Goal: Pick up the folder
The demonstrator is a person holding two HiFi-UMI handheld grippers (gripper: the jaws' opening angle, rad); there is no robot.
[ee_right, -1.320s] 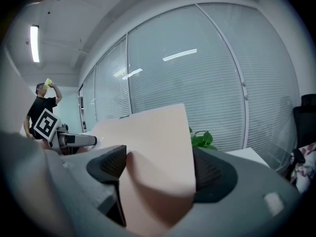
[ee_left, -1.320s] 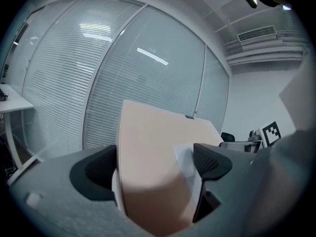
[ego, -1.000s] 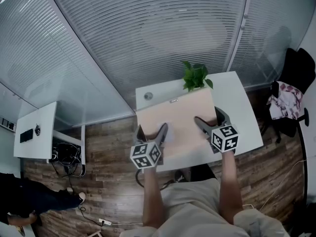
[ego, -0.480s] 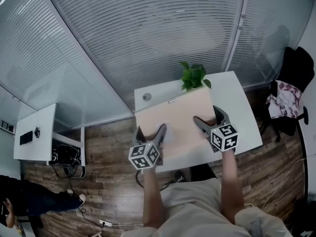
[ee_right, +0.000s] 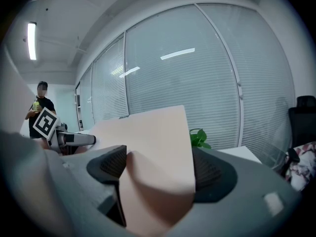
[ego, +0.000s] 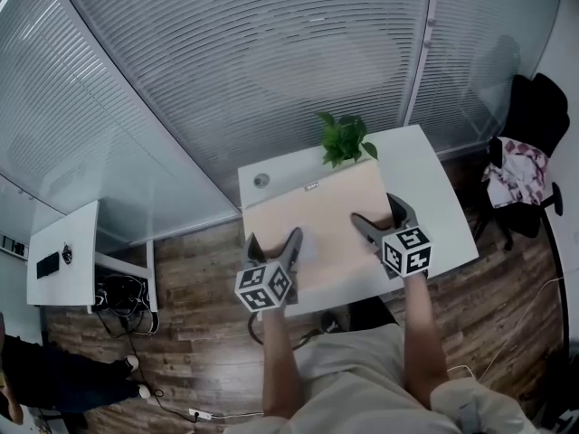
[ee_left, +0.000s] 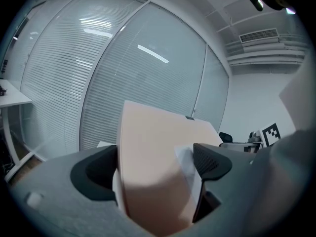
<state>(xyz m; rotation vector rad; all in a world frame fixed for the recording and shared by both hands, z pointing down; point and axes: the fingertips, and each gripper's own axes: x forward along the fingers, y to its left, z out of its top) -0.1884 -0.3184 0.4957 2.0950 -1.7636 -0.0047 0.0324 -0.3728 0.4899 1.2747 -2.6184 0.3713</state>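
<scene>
White rectangular table (ego: 425,183) on brown wood-plank floor (ego: 194,260). On top: 1 green leafy potted plant (ego: 342,139) at far edge; 1 grey round disc (ego: 261,180) near far left corner. Peach flat folder (ego: 330,220) covers middle; contact with top cannot be told. 2nd white table (ego: 77,242) well apart at left, bearing small dark items (ego: 48,264).

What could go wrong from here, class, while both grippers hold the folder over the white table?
1. The folder buckles between the right gripper's jaws; more squeeze may crease it.
2. A white sheet shows at the folder's edge by the left gripper; tilting might let it slide out.
3. The plant stands at the folder's far edge; a forward push could knock it.
</scene>
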